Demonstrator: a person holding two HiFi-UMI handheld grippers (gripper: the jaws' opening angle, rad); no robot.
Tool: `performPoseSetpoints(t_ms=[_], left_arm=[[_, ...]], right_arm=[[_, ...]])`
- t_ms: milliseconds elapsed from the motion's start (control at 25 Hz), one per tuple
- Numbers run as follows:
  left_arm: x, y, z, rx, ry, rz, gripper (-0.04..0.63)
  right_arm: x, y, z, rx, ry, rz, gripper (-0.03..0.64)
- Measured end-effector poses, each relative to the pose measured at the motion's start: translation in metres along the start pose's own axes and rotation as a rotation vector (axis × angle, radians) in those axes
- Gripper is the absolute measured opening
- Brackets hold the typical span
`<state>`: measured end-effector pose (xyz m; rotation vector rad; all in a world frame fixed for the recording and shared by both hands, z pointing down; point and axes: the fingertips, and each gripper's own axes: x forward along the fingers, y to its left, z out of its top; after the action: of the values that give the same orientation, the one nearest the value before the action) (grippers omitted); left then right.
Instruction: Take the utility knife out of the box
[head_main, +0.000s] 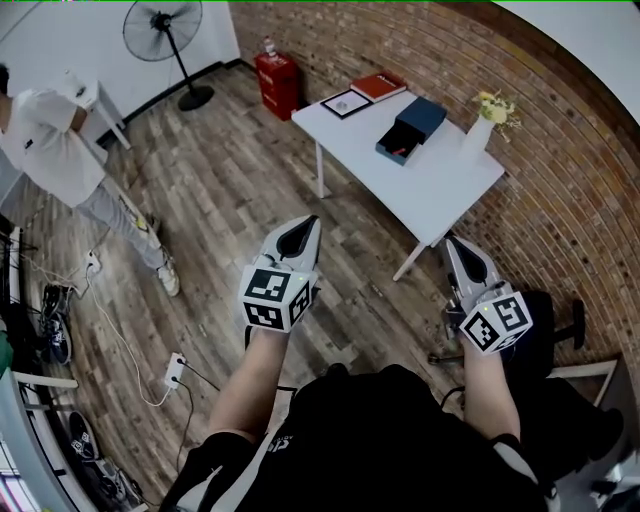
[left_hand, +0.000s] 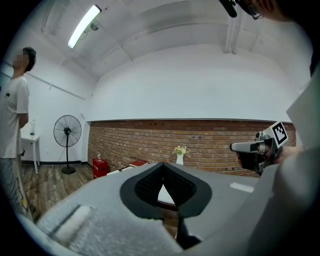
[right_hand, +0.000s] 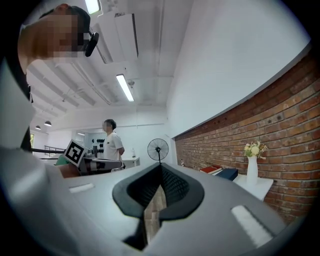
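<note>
Left gripper (head_main: 300, 235): jaws closed together with nothing between them; held about level, well short of the table.
Right gripper (head_main: 462, 255): also closed and empty, near the table's front corner.
Box (head_main: 425, 113): dark blue, on the white table (head_main: 440, 200), near a vase of flowers (head_main: 483, 125); its tray is slid partly out of the sleeve.
Utility knife (head_main: 400, 151): probably the small reddish thing lying in the tray; too small to be sure.
Handling: likely light, stiff and hard-bodied, somewhat slick; the blade end is a hazard if extended.
Where to grip: across the middle of the handle, pads on its flat sides, clear of the blade, while the other gripper steadies the box.
</note>
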<state>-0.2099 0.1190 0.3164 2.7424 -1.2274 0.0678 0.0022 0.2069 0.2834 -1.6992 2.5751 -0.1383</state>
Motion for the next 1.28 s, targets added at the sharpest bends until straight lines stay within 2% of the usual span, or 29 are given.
performPoseSetpoints(t_ms=[320, 520, 680, 1120, 1280], left_arm=[[0.055, 0.014, -0.006, -0.003, 0.03, -0.029, 0.006], [0.101, 0.027, -0.013, -0.011, 0.052, -0.017, 0.006], [0.16, 0.035, -0.013, 0.017, 0.067, 0.003, 0.006], [0.339, 0.039, 0.0, 0.005, 0.122, 0.031, 0.006], [0.383, 0.041, 0.007, 0.005, 0.126, 0.046, 0.006]], right_arm=[[0.04, -0.038, -0.01, 0.029, 0.004, -0.009, 0.002], [0.071, -0.074, -0.017, 0.037, 0.005, 0.013, 0.002], [0.105, -0.126, -0.02, 0.057, -0.002, 0.029, 0.002], [0.204, -0.284, -0.023, 0.108, 0.032, 0.086, 0.002], [0.232, -0.32, -0.028, 0.103, 0.057, 0.12, 0.002]])
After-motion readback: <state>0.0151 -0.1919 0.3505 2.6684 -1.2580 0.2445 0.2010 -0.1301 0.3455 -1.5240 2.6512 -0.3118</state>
